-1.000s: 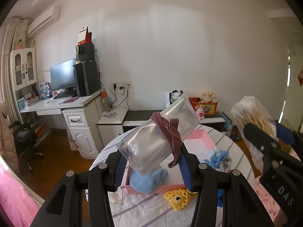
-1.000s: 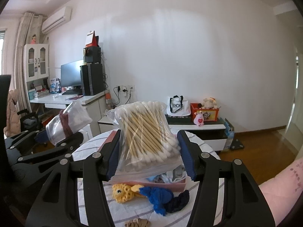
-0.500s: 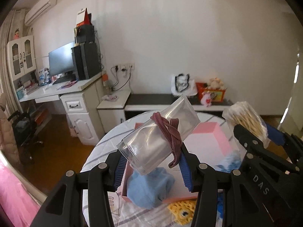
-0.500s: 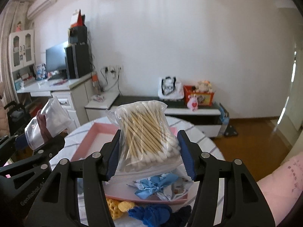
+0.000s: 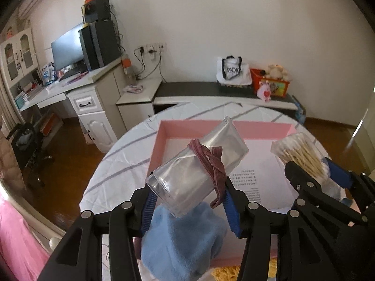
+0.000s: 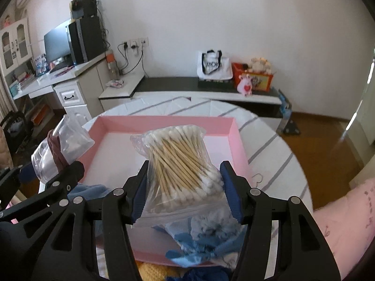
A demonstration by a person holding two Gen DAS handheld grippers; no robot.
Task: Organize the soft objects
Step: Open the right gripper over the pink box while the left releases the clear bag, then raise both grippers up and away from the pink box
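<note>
My left gripper (image 5: 188, 201) is shut on a clear plastic pack (image 5: 194, 166) bound with a maroon hair band (image 5: 208, 161), held above the pink tray (image 5: 164, 126). My right gripper (image 6: 185, 192) is shut on a bag of cotton swabs (image 6: 180, 161), also above the pink tray (image 6: 241, 140). The swab bag also shows at the right of the left wrist view (image 5: 302, 154), and the clear pack at the left of the right wrist view (image 6: 58, 147). A light blue fluffy cloth (image 5: 182, 241) lies in the tray's near left corner.
The tray sits on a round table with a white striped cloth (image 5: 117, 161). A blue-and-white soft item (image 6: 206, 241) and a yellow knitted toy (image 6: 152, 270) lie at the tray's near edge. A desk and a low cabinet stand along the far wall.
Both grippers have moved forward and tilted down over the pink tray, still holding their loads. The tray now fills the middle of both views.
</note>
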